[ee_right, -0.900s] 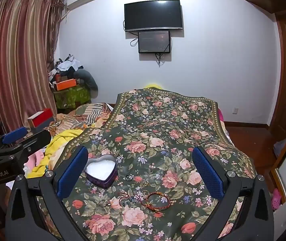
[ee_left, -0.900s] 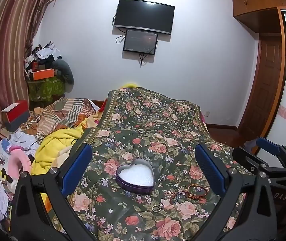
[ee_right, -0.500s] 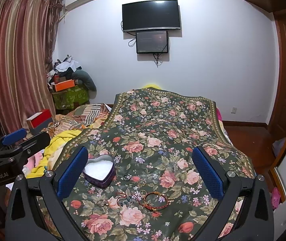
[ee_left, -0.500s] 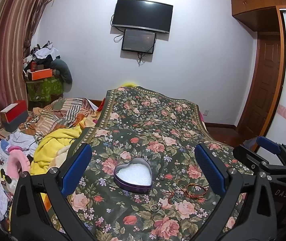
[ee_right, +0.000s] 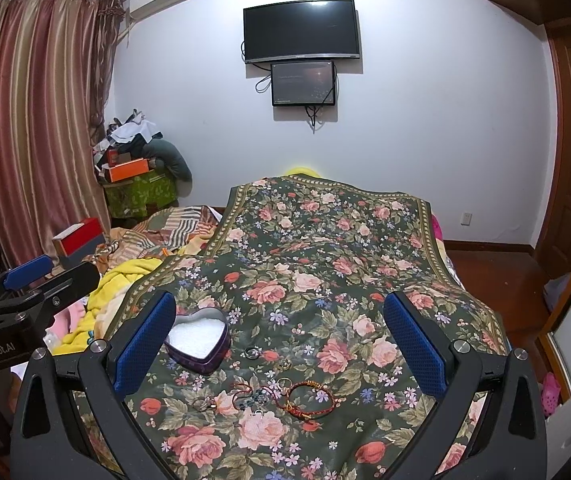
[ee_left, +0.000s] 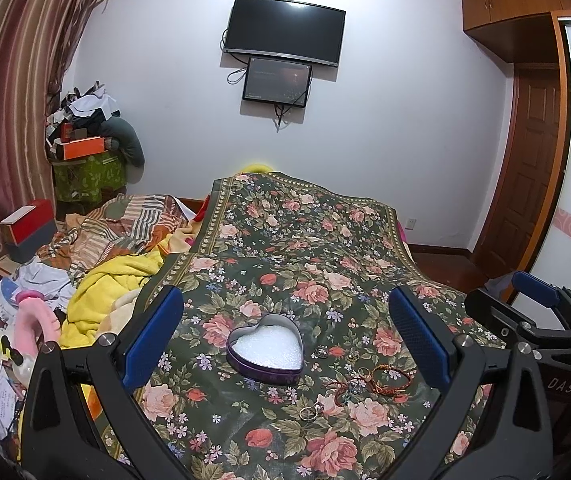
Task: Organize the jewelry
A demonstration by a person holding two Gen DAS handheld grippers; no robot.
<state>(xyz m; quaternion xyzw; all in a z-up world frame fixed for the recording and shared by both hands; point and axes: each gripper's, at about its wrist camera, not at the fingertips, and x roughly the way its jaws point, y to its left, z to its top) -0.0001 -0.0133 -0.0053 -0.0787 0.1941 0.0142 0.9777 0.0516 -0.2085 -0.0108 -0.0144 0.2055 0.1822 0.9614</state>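
Jewelry (ee_right: 285, 396) is seen loose on the floral bedspread (ee_right: 325, 260) beside the heart-shaped tin (ee_right: 199, 340), apparently unmoved since earlier frames. Left gripper (ee_left: 285, 340) and right gripper (ee_right: 281, 340) are kept spread, empty.

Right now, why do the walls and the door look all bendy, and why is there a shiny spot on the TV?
Left wrist view: the fisheye lens bows the door and darkens the corners; room light glares off the TV. Right wrist view: the curtain curves the same way; the bracelet looks sharp.
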